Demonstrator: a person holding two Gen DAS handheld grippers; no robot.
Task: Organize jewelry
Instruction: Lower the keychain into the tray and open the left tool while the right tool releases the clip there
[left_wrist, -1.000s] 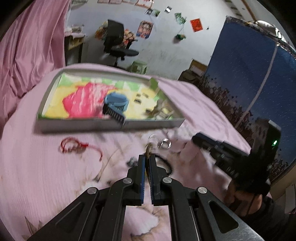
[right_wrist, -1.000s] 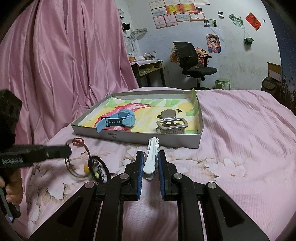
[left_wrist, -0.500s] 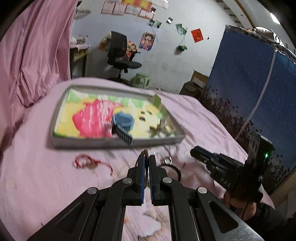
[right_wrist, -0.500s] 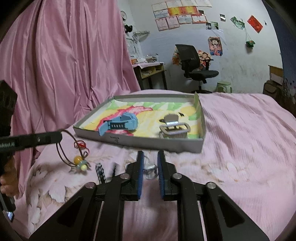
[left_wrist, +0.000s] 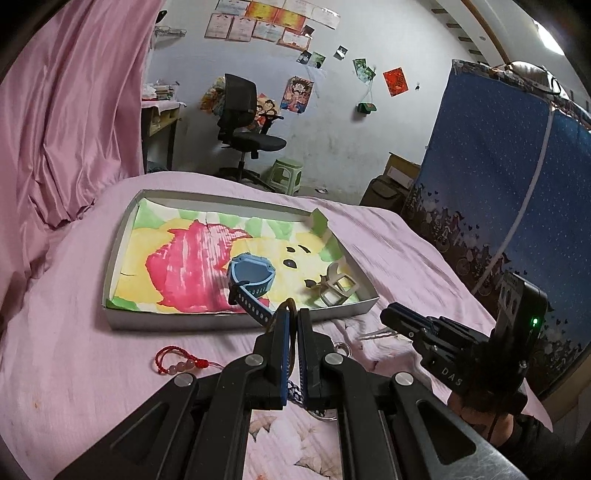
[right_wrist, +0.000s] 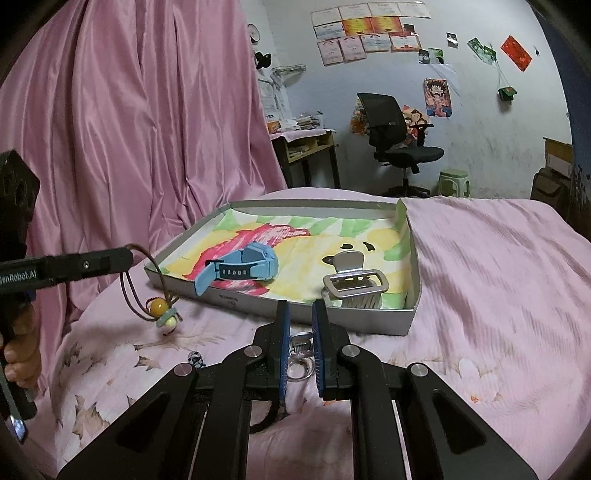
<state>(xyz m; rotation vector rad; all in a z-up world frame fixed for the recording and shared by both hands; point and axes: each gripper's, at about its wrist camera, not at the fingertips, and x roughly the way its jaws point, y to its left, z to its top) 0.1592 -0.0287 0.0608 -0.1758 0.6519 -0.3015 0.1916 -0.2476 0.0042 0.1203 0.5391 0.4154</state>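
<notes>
Grips a brown cord (right_wrist: 127, 291) in the left gripper (left_wrist: 291, 314), fingers (left_wrist: 282, 332) pressed shut on the loop's top. Lets the rest dangle clear of the bed (right_wrist: 498, 277), with a yellow bead (right_wrist: 159, 306) and a paler one swinging at the bottom, just left of the box (right_wrist: 369, 325) and outside it. Poses the right gripper (right_wrist: 298, 314) low over the bed in front of the box wall, fingers (right_wrist: 282, 332) parted and gripping nothing, straddling a clear ring (right_wrist: 300, 345) beside a second, hazier one.

Shows, inside the box, a blue watch (right_wrist: 243, 267) and a grey clip (right_wrist: 354, 286) already lying on the painted lining. Leaves a red bracelet (left_wrist: 177, 363) out on the bed, well to the left.

Judging by the hang: very light and wholly limp, with the weight at the beads. Likely to sway and trail behind any quick move, so best carried slowly and lifted high enough to clear the near wall before lowering beads first. Needs only a modest pinch on the cord itself; no call to clamp the beads, possibly brittle.

As for the ring: small, hard, probably slick, and sunk a little into soft bedding. Best taken across its width with both fingers flat on the rim. Risks squirting out sideways or catching the sheet along with it.
</notes>
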